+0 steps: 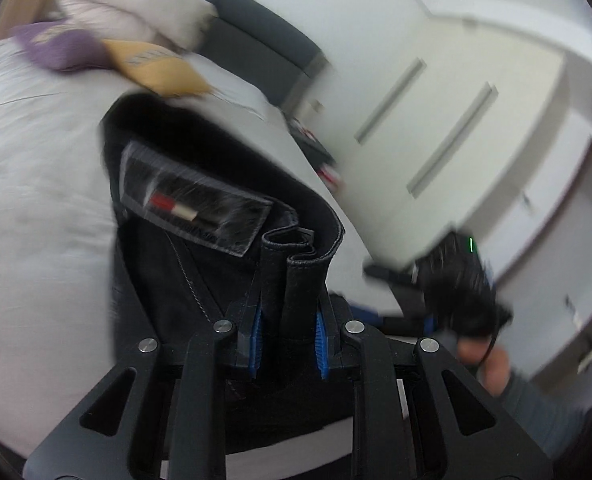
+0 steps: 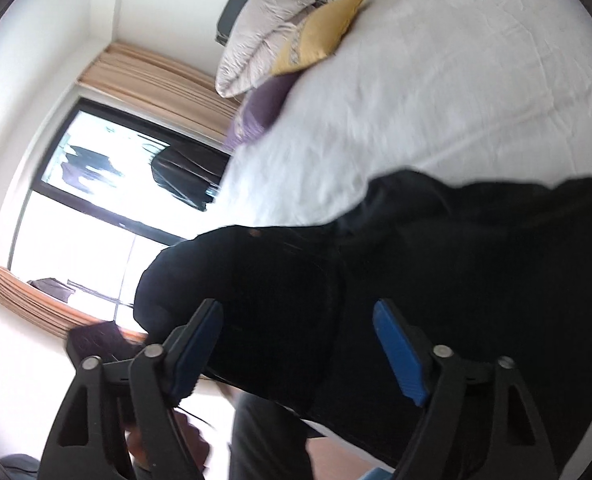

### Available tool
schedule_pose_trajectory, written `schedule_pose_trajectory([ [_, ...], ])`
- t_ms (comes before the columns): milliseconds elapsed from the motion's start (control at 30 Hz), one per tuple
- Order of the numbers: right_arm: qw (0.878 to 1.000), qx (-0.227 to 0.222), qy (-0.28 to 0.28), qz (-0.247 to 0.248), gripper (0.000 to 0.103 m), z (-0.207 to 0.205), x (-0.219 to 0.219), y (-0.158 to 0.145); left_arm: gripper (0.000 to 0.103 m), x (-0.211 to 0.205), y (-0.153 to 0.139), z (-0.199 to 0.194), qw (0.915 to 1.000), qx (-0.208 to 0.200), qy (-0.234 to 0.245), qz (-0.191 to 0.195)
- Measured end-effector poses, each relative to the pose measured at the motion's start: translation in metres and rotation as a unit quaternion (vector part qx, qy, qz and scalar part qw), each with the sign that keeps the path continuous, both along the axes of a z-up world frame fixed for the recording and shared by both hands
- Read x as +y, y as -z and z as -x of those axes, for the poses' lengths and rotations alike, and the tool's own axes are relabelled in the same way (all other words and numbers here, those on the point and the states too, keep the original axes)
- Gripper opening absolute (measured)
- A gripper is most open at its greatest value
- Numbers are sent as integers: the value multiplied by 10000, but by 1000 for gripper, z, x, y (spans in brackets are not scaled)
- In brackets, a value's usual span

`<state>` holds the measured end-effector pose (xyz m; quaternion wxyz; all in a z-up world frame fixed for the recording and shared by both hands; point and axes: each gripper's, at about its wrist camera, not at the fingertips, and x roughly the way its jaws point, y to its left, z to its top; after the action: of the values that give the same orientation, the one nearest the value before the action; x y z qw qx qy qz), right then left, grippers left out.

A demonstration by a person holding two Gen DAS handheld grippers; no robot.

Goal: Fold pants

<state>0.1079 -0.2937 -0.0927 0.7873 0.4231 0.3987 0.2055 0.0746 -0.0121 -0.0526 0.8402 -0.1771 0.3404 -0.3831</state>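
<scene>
Dark navy pants (image 1: 200, 264) lie on a white bed, with a grey leather waistband patch (image 1: 194, 200) showing. My left gripper (image 1: 290, 320) is shut on a bunched fold of the pants' waistband, held between the blue pads (image 1: 321, 332). The right gripper's body (image 1: 459, 284) shows to its right, held by a hand. In the right wrist view the pants (image 2: 435, 264) hang over the bed's edge. My right gripper (image 2: 299, 344) is open, its blue pads (image 2: 395, 344) spread on either side of the dark cloth, gripping nothing.
The white bed sheet (image 2: 435, 80) carries a beige pillow (image 2: 264, 40), a yellow cushion (image 2: 315, 36) and a purple cushion (image 2: 260, 108) at its head. White wardrobe doors (image 1: 435, 112) stand beside the bed. A large window with curtains (image 2: 96, 200) is opposite.
</scene>
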Motion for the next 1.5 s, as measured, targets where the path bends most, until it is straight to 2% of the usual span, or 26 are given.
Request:
schedule_pose_trajectory([
  [67,9997,-52,-82,-207,96,-1,-12,-6,18,-30,5,5,9994,-55,283,-196],
  [133,9996,-29,-178,-232,100,-1,-22,-9,18,-57,14,11,9976,-47,548,-416],
  [233,9998,-28,-198,-35,100,1,-38,-10,18,-92,27,21,9937,-71,874,-693],
  [333,9997,184,-142,68,101,13,-48,4,18,-119,35,30,9884,-171,1096,-1035],
  [533,9966,798,-59,177,101,17,-58,40,18,-150,40,31,9854,-210,1183,-1206],
  [600,9963,856,-100,-48,99,16,-59,50,18,-148,41,33,9842,-264,1207,-1271],
  [700,9970,730,-194,-152,94,14,-60,51,18,-150,46,38,9816,-355,1247,-1402],
  [767,9971,652,-381,-103,76,9,-57,49,18,-154,45,46,9800,-425,1287,-1459],
  [833,9964,675,-495,110,66,5,-52,47,18,-155,43,50,9791,-471,1300,-1493],
  [867,9961,668,-527,217,54,4,-51,45,18,-158,41,51,9787,-496,1309,-1500],
  [967,9962,673,-445,343,34,6,-60,42,18,-164,39,52,9778,-551,1372,-1484],
  [1233,9982,458,-78,377,27,39,-95,35,18,-197,39,75,9690,-703,1773,-1568],
  [1500,9975,570,159,392,25,50,-113,52,18,-227,69,81,9628,-514,1992,-1754],
])
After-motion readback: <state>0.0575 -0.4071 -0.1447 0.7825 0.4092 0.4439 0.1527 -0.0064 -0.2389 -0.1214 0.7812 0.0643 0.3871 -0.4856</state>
